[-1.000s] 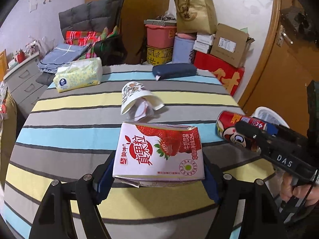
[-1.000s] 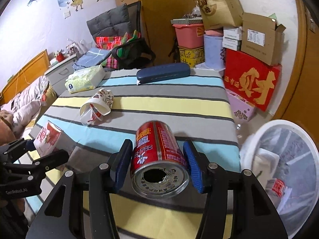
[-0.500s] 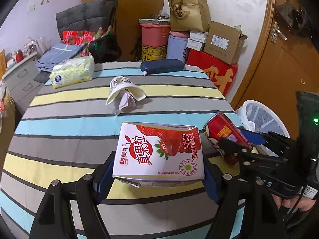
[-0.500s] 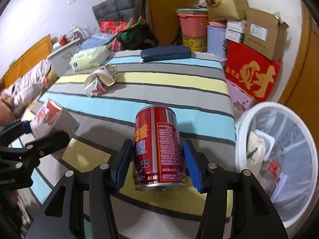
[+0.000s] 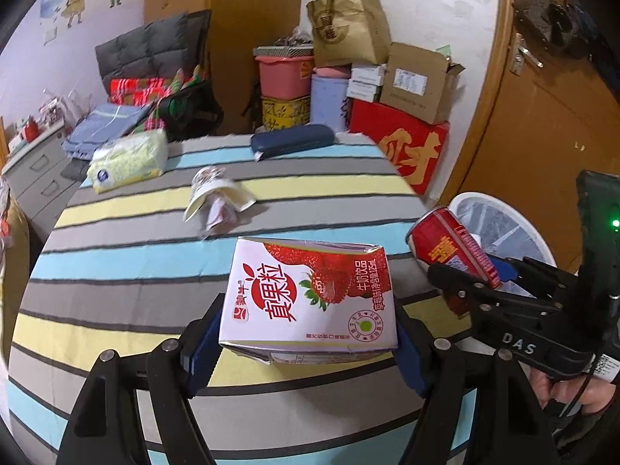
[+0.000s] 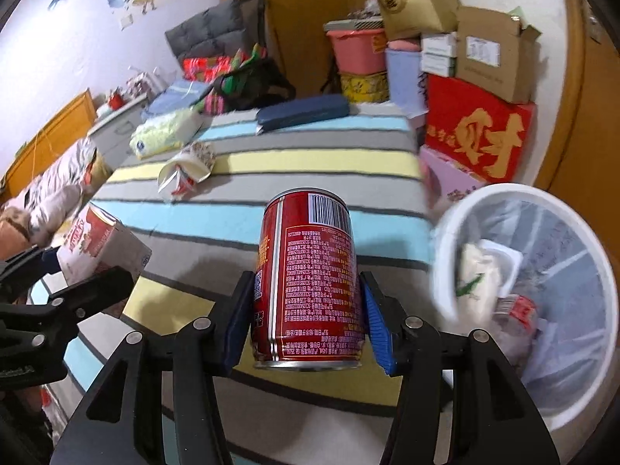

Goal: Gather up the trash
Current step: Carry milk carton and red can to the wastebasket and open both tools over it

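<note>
The bench [image 5: 116, 271], covered by a striped cloth, is flanked on its right by a white bin [image 6: 542, 271] that stands on the floor and already holds wrappers and a plastic tray. That bin is judged to be the target of the step in hand: both held pieces of trash are to be dropped into it.

The milk carton [image 5: 310, 294] is clamped across its width by the left tongs [image 5: 306, 348] and is held above the near part of the bench, well short of the bin. The red can [image 6: 310, 279] is gripped at its sides by the right tongs [image 6: 306, 329] and is held over the bench edge, near the bin's rim but not yet over its mouth.

For a clean drop, the can should be carried fully over the opening before the grip is released, so that the rim is not struck. The carton should be brought round afterwards, so that the two tongs are not crossed. A crumpled paper cup [image 5: 217, 201] lies further back on the bench and is left to be collected.
</note>
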Action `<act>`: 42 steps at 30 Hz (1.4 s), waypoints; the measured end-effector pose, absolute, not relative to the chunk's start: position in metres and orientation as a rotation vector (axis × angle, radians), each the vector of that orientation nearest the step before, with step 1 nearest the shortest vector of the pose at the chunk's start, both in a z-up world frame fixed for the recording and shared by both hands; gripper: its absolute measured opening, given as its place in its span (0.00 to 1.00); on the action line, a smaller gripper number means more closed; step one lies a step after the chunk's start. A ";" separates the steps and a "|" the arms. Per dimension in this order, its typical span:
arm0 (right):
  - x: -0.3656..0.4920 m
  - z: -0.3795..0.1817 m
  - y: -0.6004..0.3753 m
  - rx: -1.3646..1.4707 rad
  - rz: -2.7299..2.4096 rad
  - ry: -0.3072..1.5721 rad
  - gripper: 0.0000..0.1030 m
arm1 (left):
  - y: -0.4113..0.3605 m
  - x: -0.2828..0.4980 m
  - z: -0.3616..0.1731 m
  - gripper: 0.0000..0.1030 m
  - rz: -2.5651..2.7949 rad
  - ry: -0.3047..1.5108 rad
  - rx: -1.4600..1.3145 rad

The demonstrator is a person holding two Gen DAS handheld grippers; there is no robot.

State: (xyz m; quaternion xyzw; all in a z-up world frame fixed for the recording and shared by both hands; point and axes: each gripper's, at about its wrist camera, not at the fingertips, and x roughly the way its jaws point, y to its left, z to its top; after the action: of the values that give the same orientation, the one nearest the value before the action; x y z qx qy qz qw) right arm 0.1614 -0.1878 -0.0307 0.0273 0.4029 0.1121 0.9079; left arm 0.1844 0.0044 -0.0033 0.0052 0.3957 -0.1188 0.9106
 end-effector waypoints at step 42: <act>0.136 -0.035 -0.354 0.189 -0.156 0.839 0.53 | -0.223 0.210 -0.008 0.74 -0.607 0.829 0.118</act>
State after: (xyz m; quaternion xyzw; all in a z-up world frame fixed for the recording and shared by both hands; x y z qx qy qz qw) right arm 0.1363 -0.3544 -0.0345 0.0916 0.4063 -0.0756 0.9060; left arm 0.2104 -0.2231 -0.0083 0.0565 0.3961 -0.2903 0.8693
